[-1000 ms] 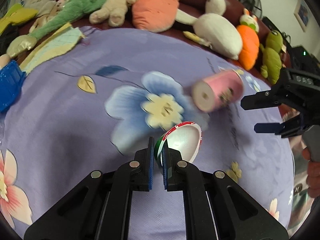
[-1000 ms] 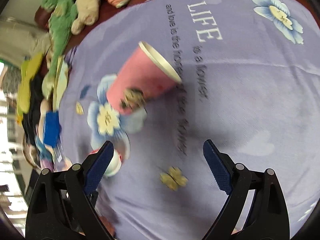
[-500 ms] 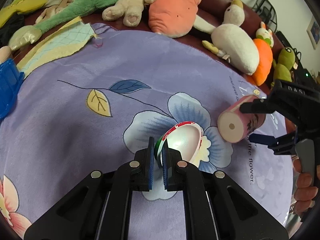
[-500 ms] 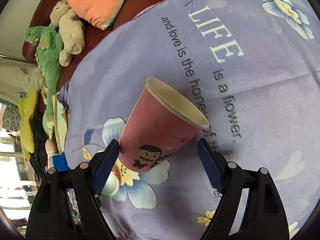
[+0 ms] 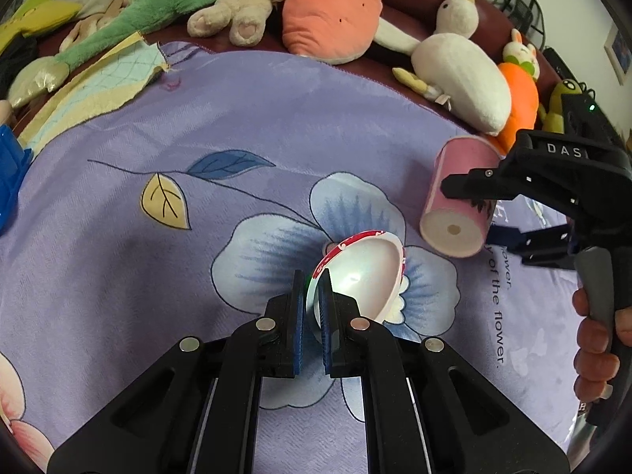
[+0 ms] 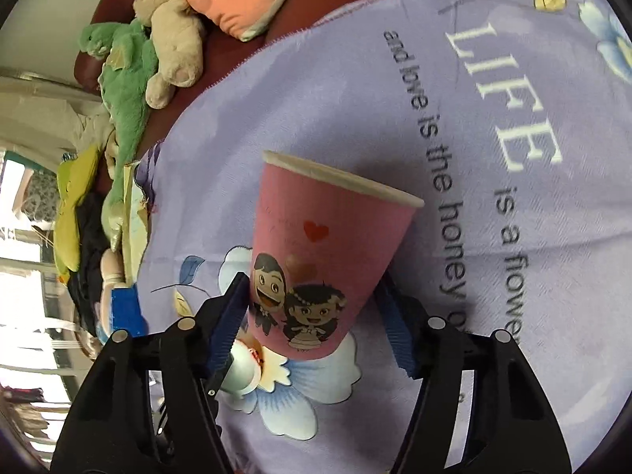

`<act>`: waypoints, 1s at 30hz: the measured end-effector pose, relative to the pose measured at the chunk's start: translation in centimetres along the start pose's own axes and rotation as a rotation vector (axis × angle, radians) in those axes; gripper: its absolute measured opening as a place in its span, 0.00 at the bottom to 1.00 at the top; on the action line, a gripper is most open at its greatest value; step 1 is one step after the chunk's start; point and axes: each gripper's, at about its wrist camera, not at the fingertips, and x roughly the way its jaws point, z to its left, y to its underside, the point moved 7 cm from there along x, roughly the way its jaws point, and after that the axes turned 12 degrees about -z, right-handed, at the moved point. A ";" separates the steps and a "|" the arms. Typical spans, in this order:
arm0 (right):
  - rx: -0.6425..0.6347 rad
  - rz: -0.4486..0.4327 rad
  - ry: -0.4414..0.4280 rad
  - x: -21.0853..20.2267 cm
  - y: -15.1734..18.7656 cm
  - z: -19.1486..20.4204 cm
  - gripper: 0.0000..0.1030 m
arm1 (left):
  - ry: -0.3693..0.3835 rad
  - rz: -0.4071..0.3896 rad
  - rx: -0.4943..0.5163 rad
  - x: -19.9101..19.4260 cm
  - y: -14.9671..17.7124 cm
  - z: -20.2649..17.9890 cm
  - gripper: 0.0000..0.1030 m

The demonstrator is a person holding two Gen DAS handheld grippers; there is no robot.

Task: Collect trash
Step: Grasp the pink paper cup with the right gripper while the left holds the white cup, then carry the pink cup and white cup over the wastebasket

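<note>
My left gripper point(image 5: 312, 296) is shut on the rim of a white paper bowl point(image 5: 363, 272) with a red and green edge, held just above the purple cloth. A pink paper cup point(image 6: 320, 260) with a cartoon couple lies on its side on the cloth; it also shows in the left wrist view point(image 5: 460, 201). My right gripper point(image 6: 316, 316) is open, its two fingers on either side of the cup's lower half; the left pad looks close to or touching the cup wall. The bowl shows under the right gripper's left finger point(image 6: 237, 371).
A purple flowered cloth point(image 5: 158, 276) covers the surface. Plush toys line the maroon sofa behind: a green one point(image 5: 130, 19), a beige bear point(image 5: 237, 12), an orange one point(image 5: 335, 12), a white duck point(image 5: 462, 67). A blue plastic thing point(image 5: 8, 181) sits at the left edge.
The right gripper moved in over the pink cup and now straddles it with narrower jaws. The cup stopped rolling. The left gripper kept its hold on the bowl.
</note>
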 end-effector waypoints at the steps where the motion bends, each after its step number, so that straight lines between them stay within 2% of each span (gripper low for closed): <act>1: -0.032 -0.012 0.012 -0.4 -0.1 -0.1 0.58 | -0.001 -0.002 0.000 -0.1 0.1 -0.1 0.08; 6: -0.082 -0.026 0.034 -2.6 -0.1 -2.5 0.58 | 0.017 -0.003 0.015 -0.7 0.8 -1.5 0.08; 15: -0.099 -0.049 0.061 -8.8 1.7 -8.3 0.58 | 0.089 0.029 0.103 -0.8 3.1 -7.5 0.08; 30: -0.030 -0.138 0.105 -22.7 7.3 -20.5 0.58 | 0.261 0.057 0.289 -4.1 8.2 -23.1 0.08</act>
